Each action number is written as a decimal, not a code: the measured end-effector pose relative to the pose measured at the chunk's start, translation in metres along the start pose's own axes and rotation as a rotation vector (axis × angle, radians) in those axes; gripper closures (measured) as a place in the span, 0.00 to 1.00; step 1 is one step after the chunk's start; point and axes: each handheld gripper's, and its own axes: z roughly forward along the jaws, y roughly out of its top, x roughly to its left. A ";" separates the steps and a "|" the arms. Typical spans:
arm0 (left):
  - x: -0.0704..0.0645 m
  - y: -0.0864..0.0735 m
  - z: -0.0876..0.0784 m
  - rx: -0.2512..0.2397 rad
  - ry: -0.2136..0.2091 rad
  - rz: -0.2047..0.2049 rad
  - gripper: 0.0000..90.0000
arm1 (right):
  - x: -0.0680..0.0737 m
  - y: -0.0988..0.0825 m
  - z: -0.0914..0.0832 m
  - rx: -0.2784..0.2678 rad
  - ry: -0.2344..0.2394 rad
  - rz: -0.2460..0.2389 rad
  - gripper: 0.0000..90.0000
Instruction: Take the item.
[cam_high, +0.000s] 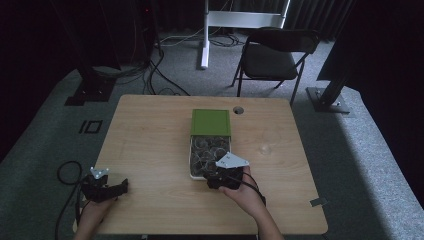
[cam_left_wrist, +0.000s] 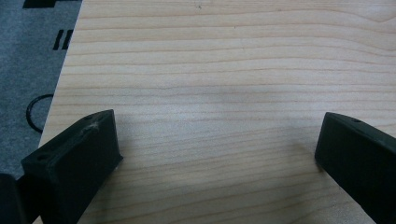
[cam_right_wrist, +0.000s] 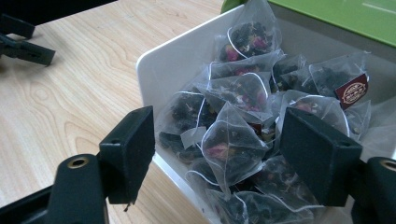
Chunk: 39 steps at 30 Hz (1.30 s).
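**Right gripper spread over the tea box, left gripper idle at the surface's corner**

A white box sits near the middle of the wooden surface, packed with clear pyramid tea bags of dark leaves and pink petals. One bag carries a dark red paper tag. A green lid covers the far end of the box, leaving the near part uncovered.

The right gripper hovers at the near end of the box. In the right gripper view its jaws are spread wide, one on each side of a single upright bag at the top of the pile, closed on nothing; whether a jaw brushes the bag film cannot be told. The left-hand jaw in that view hangs just over the white rim of the box.

The left gripper is well apart from the box, near the front left corner of the surface. Its jaws also stand wide, with bare wood between them and the surface's left edge close beside.

Bare wood lies on every side of the box. Beyond the far edge a black folding chair stands on the grey floor.
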 end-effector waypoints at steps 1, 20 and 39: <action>0.000 0.000 0.000 0.000 0.000 0.000 0.00 | 0.001 0.000 0.001 0.003 -0.007 0.001 0.32; 0.000 0.000 0.000 0.000 0.000 0.000 0.00 | 0.003 -0.010 0.016 0.056 -0.065 0.022 0.55; 0.000 0.000 0.000 0.000 0.000 0.000 0.00 | 0.010 -0.019 0.030 0.111 -0.114 -0.013 0.70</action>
